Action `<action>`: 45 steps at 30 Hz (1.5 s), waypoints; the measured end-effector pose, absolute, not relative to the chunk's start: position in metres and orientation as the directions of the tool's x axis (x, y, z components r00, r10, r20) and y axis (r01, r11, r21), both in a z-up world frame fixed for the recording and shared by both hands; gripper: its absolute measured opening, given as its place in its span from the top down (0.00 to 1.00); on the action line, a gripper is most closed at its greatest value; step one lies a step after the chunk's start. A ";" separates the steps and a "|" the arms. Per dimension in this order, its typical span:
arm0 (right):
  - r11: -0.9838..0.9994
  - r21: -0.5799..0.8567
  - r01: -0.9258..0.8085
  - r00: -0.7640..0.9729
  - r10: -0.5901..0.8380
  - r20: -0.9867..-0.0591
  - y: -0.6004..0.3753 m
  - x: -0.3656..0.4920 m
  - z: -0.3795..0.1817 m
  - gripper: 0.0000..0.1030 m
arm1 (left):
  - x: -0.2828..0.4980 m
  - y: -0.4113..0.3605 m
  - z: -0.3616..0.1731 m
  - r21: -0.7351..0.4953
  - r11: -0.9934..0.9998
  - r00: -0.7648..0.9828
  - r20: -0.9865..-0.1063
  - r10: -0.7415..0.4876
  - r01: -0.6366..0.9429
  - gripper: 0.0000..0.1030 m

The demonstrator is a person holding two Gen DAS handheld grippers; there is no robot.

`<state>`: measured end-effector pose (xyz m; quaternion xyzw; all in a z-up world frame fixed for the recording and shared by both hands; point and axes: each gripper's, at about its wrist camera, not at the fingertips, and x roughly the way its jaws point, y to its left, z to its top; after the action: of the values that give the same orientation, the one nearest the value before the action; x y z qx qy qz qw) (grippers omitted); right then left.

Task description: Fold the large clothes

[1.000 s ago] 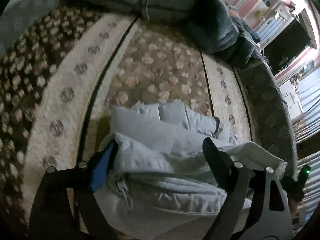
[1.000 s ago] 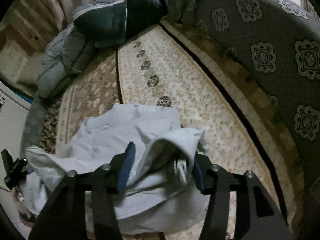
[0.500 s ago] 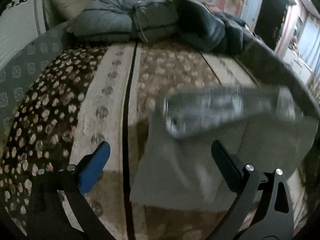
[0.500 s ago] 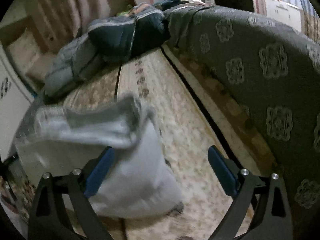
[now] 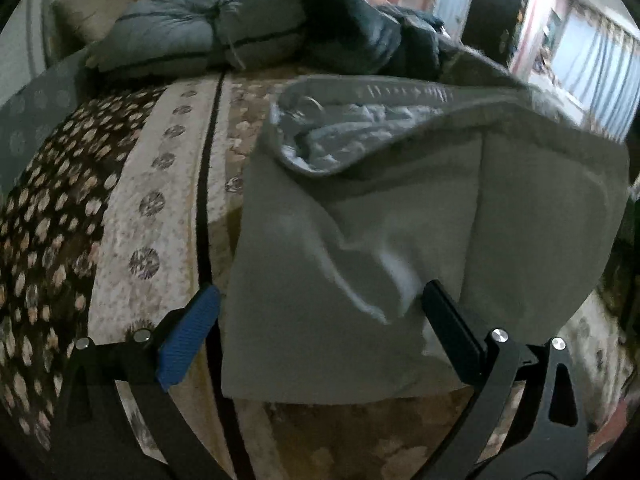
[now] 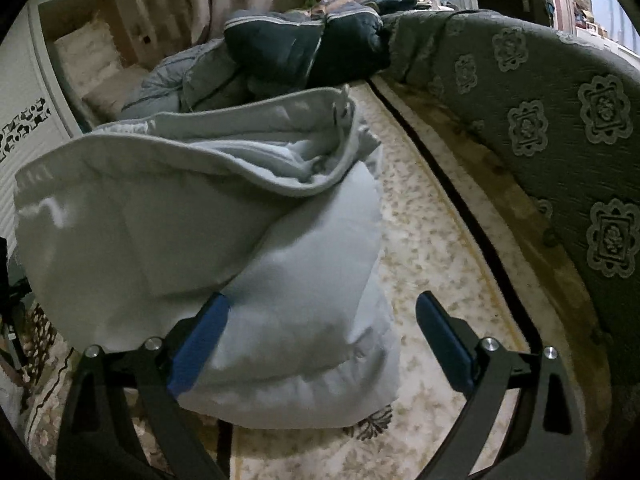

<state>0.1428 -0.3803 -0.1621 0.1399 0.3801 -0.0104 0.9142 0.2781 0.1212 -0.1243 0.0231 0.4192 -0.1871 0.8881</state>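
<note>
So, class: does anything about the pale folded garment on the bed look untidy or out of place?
Yes. The garment is folded unevenly: its top flap gapes open, showing bunched fabric inside, and its near edge overhangs the bed. Both tools are open and hold nothing.

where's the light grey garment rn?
The light grey garment lies folded on the patterned bedspread, ahead of both open hand-held grippers; in the right wrist view it sits left of centre, with the dark quilt pile beyond it.
</note>
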 end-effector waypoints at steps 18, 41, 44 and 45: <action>0.977 0.119 0.177 0.709 -0.043 -0.703 -0.330 0.167 -0.178 0.30 | 0.323 0.081 -0.147 -0.091 0.931 0.557 -0.779 -0.288 0.353 0.04; 0.954 -0.076 0.288 0.724 -0.269 -0.635 -0.298 0.153 -0.173 0.83 | 0.317 0.096 -0.147 -0.147 0.942 0.630 -0.711 -0.313 0.302 0.62; 0.954 -0.093 0.287 0.734 -0.281 -0.618 -0.296 0.154 -0.167 0.86 | 0.315 0.100 -0.141 -0.160 0.950 0.646 -0.701 -0.300 0.268 0.76; 0.954 -0.102 0.283 0.740 -0.285 -0.609 -0.296 0.157 -0.164 0.87 | 0.319 0.103 -0.138 -0.191 0.950 0.646 -0.698 -0.310 0.249 0.79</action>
<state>0.1566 -0.2960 -0.1636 -0.0013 0.3267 -0.1524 0.9328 0.3186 0.1027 -0.1377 -0.0386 0.3914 -0.1541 0.9064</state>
